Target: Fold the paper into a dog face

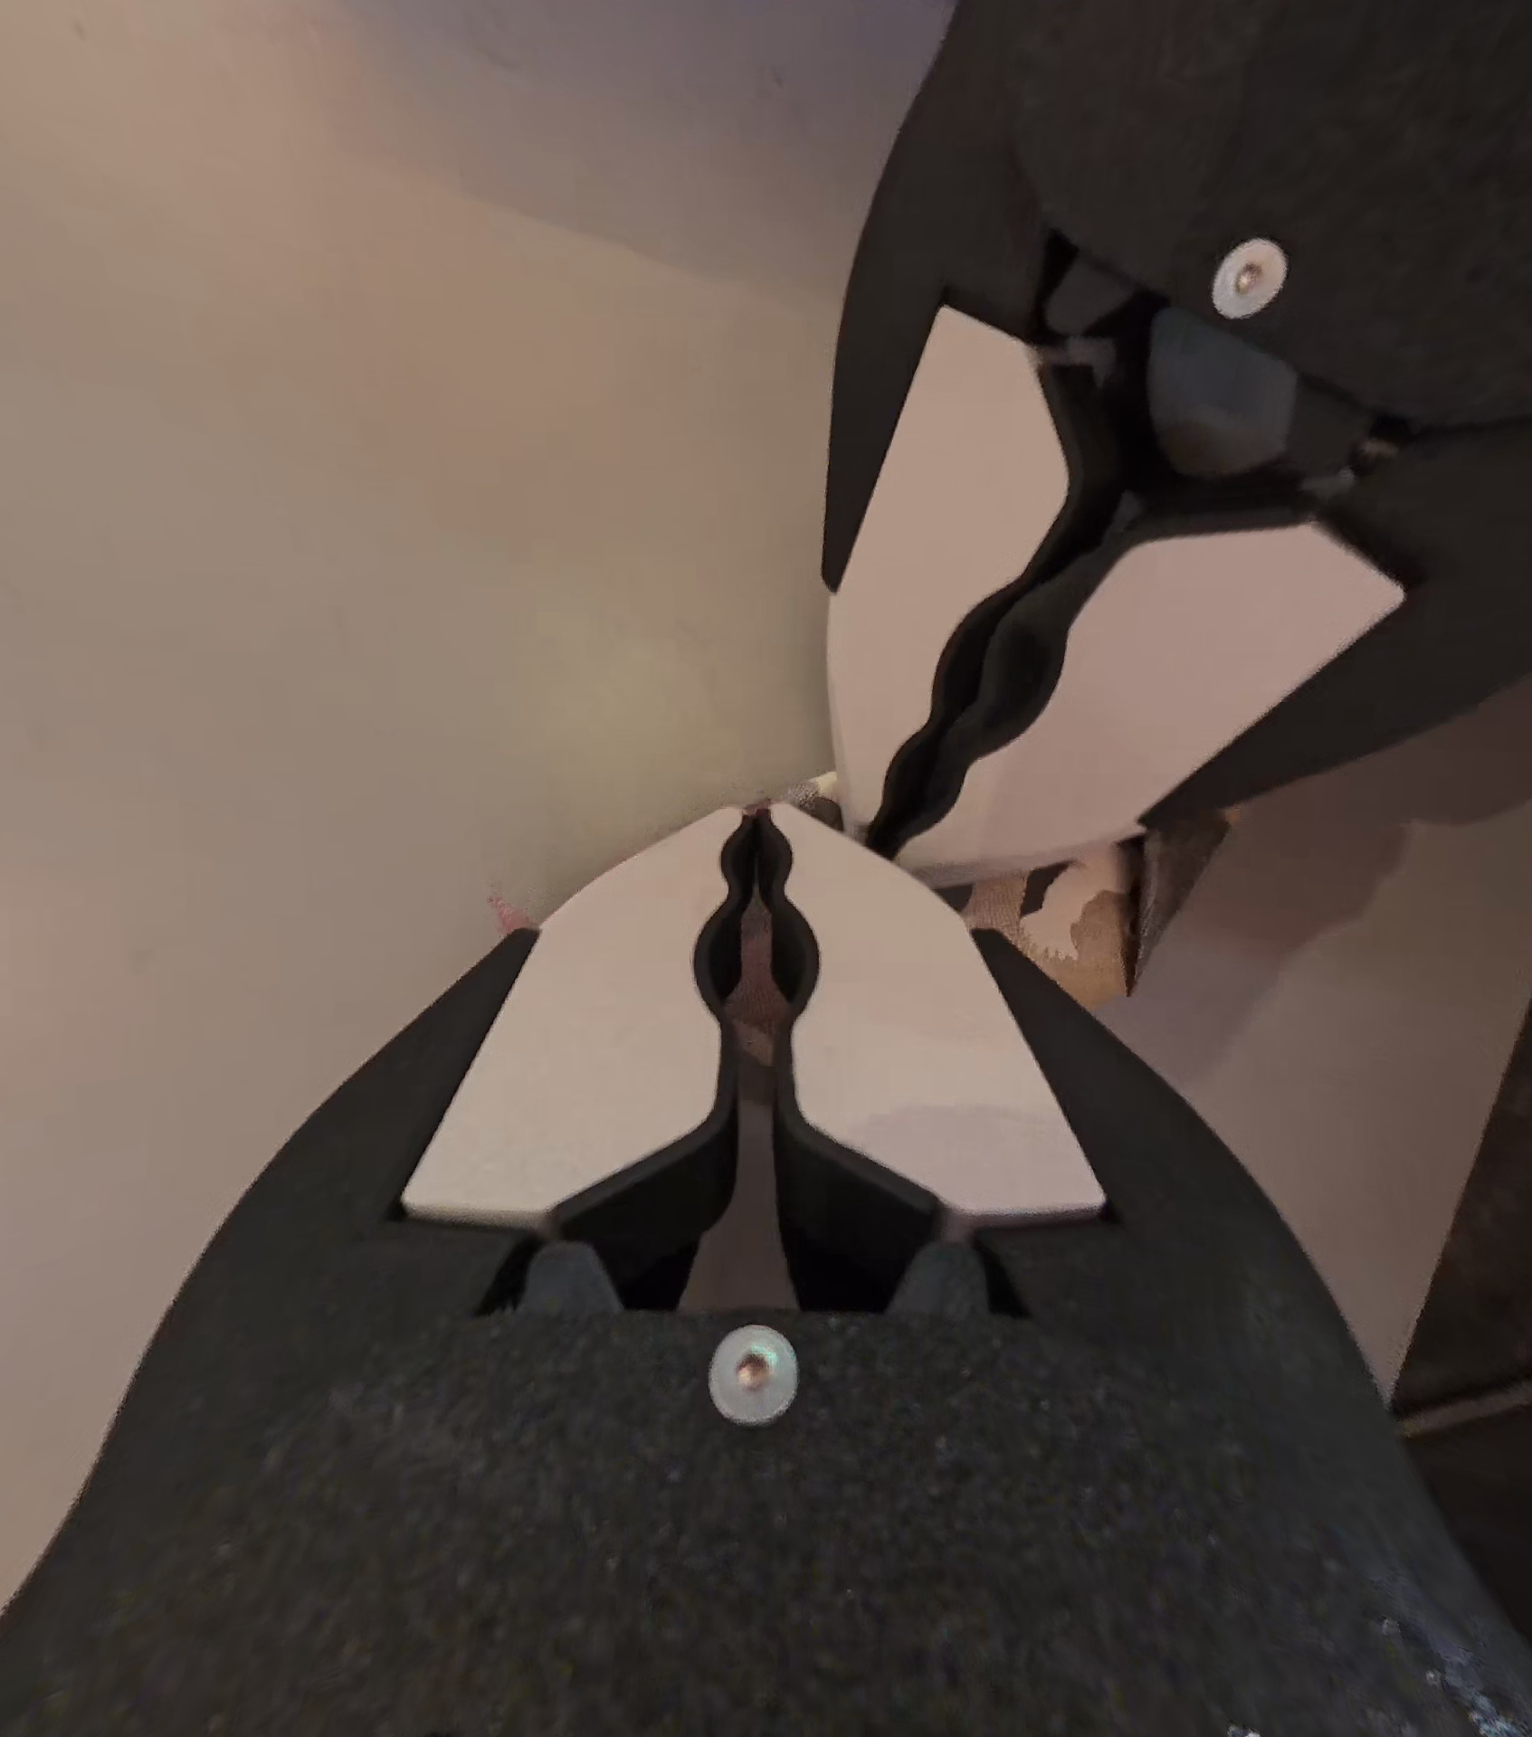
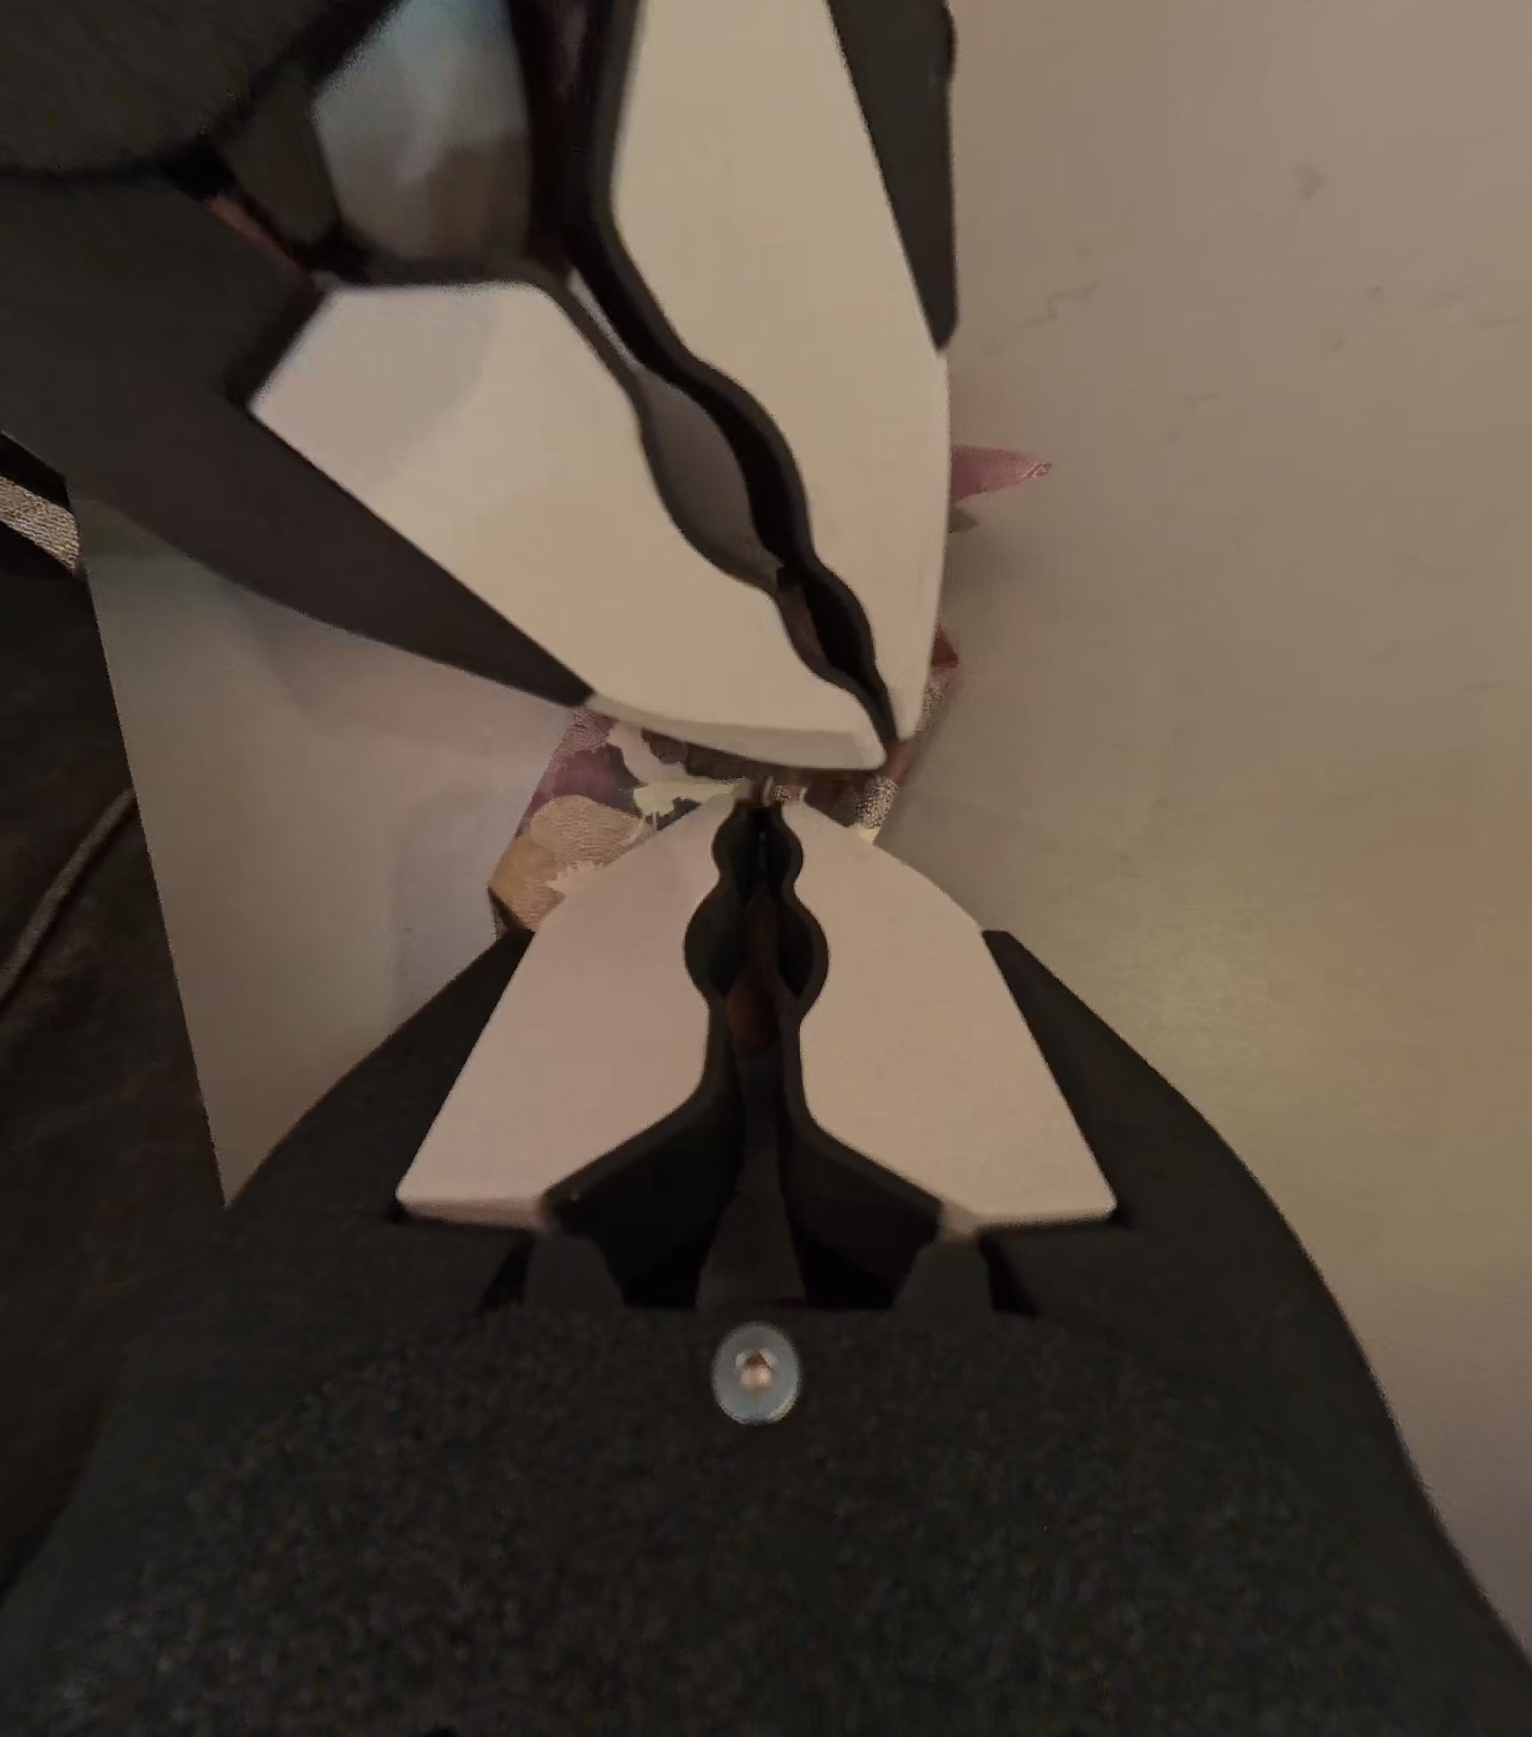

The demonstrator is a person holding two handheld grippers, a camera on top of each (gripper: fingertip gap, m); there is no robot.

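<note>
while both tongs [image 1: 754, 827] [image 2: 754, 816] pinch it, the patterned paper [image 2: 569, 837] shows beige, white and mauve patches.

Two close wrist views along closed fingers, facing each other over one patterned paper [image 1: 1081, 907].

Both grippers crowd the paper [image 1: 1081, 902]; bare table [image 1: 273, 658] lies open leftward.
</note>
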